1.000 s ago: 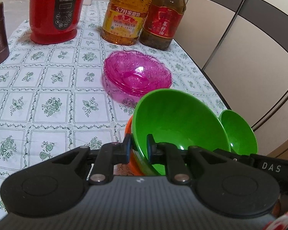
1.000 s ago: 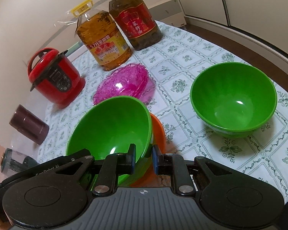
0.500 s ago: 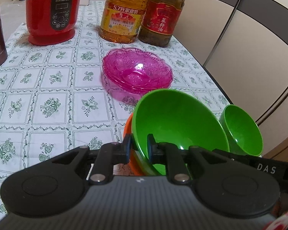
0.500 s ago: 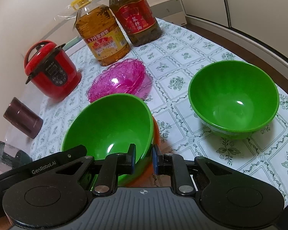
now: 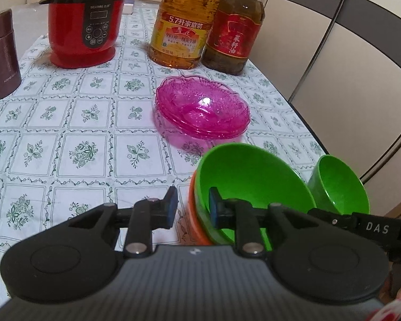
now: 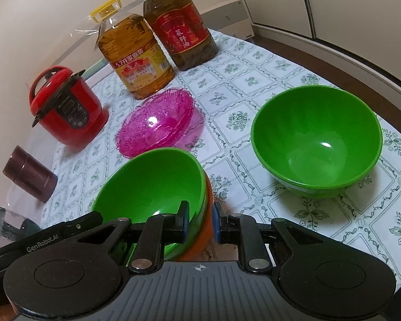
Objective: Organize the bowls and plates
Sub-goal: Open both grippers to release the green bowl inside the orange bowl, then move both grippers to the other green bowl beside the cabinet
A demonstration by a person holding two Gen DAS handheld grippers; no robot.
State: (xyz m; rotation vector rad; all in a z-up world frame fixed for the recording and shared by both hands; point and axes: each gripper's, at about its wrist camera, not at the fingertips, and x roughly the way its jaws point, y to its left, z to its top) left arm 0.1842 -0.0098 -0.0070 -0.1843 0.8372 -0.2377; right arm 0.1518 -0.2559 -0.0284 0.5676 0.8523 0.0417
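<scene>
Left tool (image 5: 191,208) jaws are opening off the nested green bowl (image 5: 251,182) and orange bowl (image 5: 193,214) while my right tool (image 6: 200,223) clamps their rim; second green bowl (image 6: 316,143) remains unstacked on the table (image 6: 254,85).

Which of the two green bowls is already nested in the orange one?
The green bowl by the tools, nearer the pink dishes; an orange bowl shows beneath its rim. The other green bowl sits alone on the tablecloth.

Open counter (image 5: 66,147) fills the left and centre of the left view; the cooker (image 5: 85,24), oil bottles (image 5: 183,24) and pink dishes (image 5: 203,112) block the top.
</scene>
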